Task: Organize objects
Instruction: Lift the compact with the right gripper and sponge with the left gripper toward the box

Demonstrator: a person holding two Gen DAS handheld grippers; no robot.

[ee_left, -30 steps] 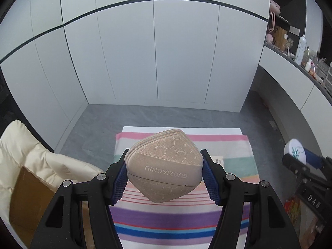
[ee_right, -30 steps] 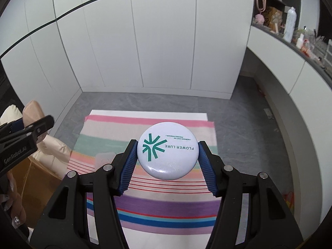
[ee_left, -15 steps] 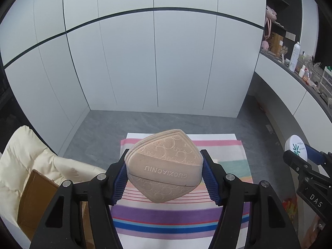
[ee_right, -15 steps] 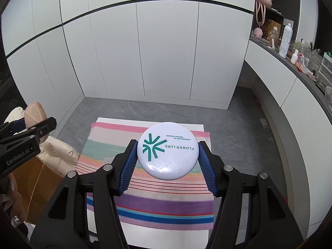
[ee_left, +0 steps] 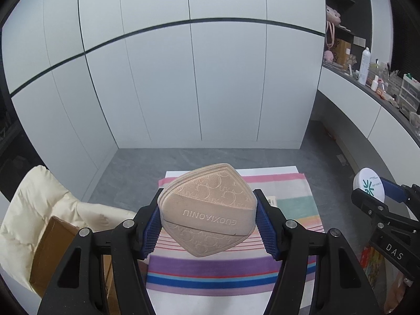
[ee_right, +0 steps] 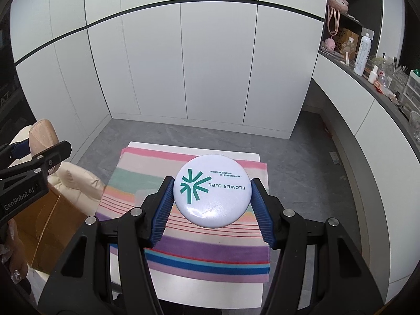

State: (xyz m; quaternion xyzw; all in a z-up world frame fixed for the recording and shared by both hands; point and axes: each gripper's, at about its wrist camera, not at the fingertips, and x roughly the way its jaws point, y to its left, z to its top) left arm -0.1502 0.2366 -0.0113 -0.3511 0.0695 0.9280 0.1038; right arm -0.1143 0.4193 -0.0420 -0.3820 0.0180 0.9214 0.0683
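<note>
Left wrist view: the left gripper (ee_left: pixel 207 225) clamps a beige case (ee_left: pixel 207 210) between its blue fingers (ee_left: pixel 151 228), gripped at its widest sides so that it sits steady. Right wrist view: the right gripper (ee_right: pixel 211 206) pinches a white compact (ee_right: pixel 212 190) by its rim, lid facing up. Both items hang clear above the striped cloth (ee_right: pixel 210 252) on the desk (ee_right: pixel 189 288), probably in transit to a storage spot.

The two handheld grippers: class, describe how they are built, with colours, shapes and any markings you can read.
Both the left gripper and the right gripper have angular black plastic frames with silver screws, and two fingers lined with ribbed blue pads. Seen sideways, the left reads "GenRobot.AI" and the right "DAS" in white.
</note>
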